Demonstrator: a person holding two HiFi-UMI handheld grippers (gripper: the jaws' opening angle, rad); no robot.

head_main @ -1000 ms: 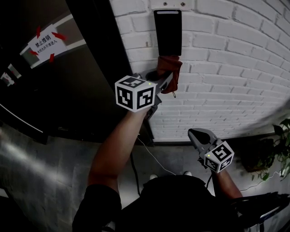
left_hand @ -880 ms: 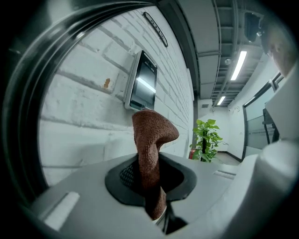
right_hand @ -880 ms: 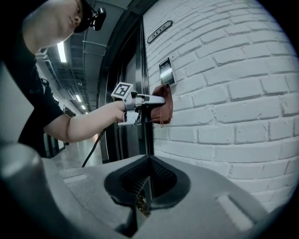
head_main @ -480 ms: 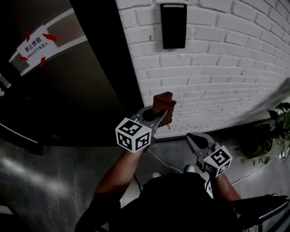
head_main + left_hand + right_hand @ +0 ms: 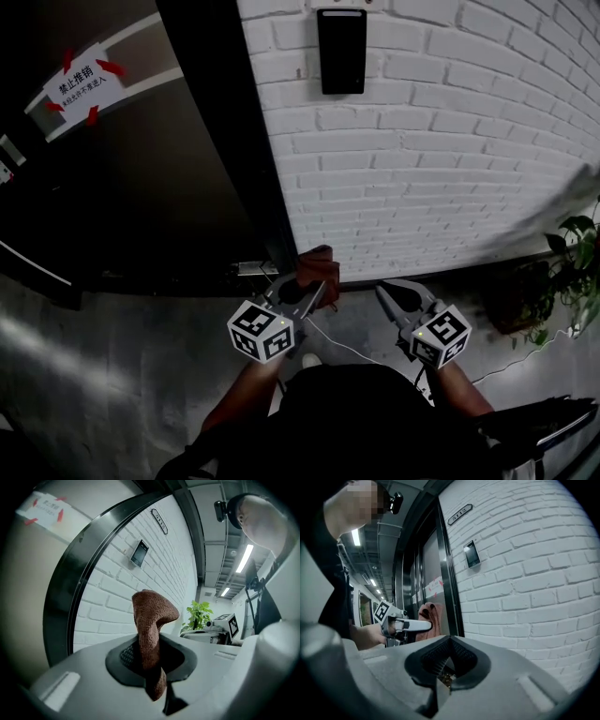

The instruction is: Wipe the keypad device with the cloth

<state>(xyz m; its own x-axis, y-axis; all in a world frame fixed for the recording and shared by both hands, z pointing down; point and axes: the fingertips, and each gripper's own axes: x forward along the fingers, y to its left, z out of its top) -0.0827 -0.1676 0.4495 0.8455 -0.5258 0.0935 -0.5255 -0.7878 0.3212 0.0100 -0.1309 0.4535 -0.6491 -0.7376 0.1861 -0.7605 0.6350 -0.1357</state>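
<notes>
The black keypad device is mounted high on the white brick wall; it also shows small in the left gripper view and the right gripper view. My left gripper is held low, far below the device, shut on the brown cloth. The cloth stands up folded between the jaws. My right gripper hangs beside it at the same height, shut and holding nothing. From the right gripper view the left gripper and cloth show at the left.
A dark door frame runs left of the brick wall, with a white sign taped on the door. A potted plant stands at the right. A white cable lies on the grey floor.
My left gripper has come down from the keypad device with the cloth, from just under it to waist height. The right gripper has barely moved.
</notes>
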